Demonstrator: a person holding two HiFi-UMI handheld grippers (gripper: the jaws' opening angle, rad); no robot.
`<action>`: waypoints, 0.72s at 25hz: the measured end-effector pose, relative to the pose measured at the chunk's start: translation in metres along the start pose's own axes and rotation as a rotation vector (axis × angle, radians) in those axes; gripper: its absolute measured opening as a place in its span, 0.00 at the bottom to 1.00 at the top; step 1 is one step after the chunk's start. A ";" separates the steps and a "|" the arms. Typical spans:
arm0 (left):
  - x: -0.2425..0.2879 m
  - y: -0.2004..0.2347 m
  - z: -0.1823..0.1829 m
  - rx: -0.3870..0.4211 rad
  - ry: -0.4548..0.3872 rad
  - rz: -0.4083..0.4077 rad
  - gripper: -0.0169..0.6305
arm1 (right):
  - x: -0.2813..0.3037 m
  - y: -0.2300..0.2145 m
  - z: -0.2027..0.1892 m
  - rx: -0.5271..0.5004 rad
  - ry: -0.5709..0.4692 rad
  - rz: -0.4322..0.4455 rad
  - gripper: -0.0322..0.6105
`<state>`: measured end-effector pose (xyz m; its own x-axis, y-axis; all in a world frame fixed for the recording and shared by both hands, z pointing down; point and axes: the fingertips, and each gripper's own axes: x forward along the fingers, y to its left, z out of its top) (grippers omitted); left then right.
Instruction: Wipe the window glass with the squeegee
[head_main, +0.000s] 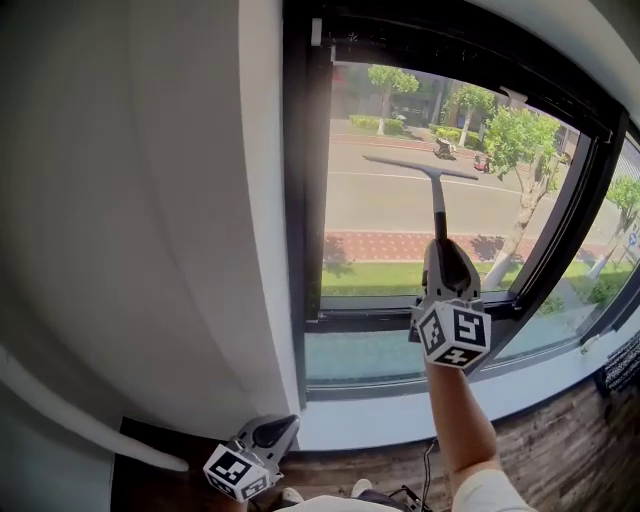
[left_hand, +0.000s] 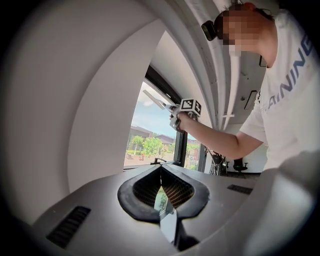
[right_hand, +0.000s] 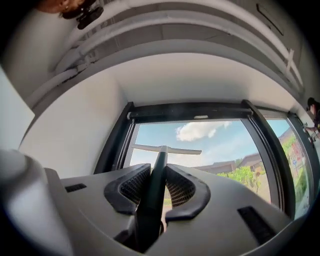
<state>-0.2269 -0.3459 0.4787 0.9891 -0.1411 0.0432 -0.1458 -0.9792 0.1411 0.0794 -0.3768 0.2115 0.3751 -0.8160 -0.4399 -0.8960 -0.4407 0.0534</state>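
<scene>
The squeegee (head_main: 421, 168) has a long thin blade laid flat on the window glass (head_main: 380, 215), high up near the pane's middle. Its dark handle runs down into my right gripper (head_main: 440, 248), which is shut on it, arm stretched upward. In the right gripper view the handle (right_hand: 155, 182) sits clamped between both pads, and the blade (right_hand: 166, 149) lies level across the glass (right_hand: 215, 142). My left gripper (head_main: 284, 427) hangs low by the wall with its jaws shut and holding nothing. The left gripper view shows its tips (left_hand: 160, 170) meeting, and the raised squeegee (left_hand: 155, 99).
A white wall (head_main: 150, 200) flanks the dark window frame (head_main: 300, 200) on the left. A pale sill (head_main: 380, 418) runs below the frame, above a wooden floor (head_main: 560, 440). More panes continue to the right (head_main: 610, 250). A person's arm (left_hand: 215, 137) reaches up.
</scene>
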 end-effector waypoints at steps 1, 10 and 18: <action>0.000 0.000 -0.001 -0.005 0.000 0.003 0.05 | 0.021 0.003 0.015 -0.014 -0.022 0.002 0.21; -0.012 -0.002 -0.011 -0.023 0.019 0.037 0.05 | 0.126 0.023 0.083 -0.078 -0.090 -0.036 0.21; -0.026 0.005 -0.020 -0.047 0.029 0.074 0.05 | 0.162 0.033 0.101 -0.099 -0.094 -0.038 0.21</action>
<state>-0.2536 -0.3442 0.4982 0.9746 -0.2078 0.0833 -0.2200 -0.9582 0.1831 0.0867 -0.4863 0.0515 0.3807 -0.7612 -0.5250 -0.8517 -0.5097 0.1214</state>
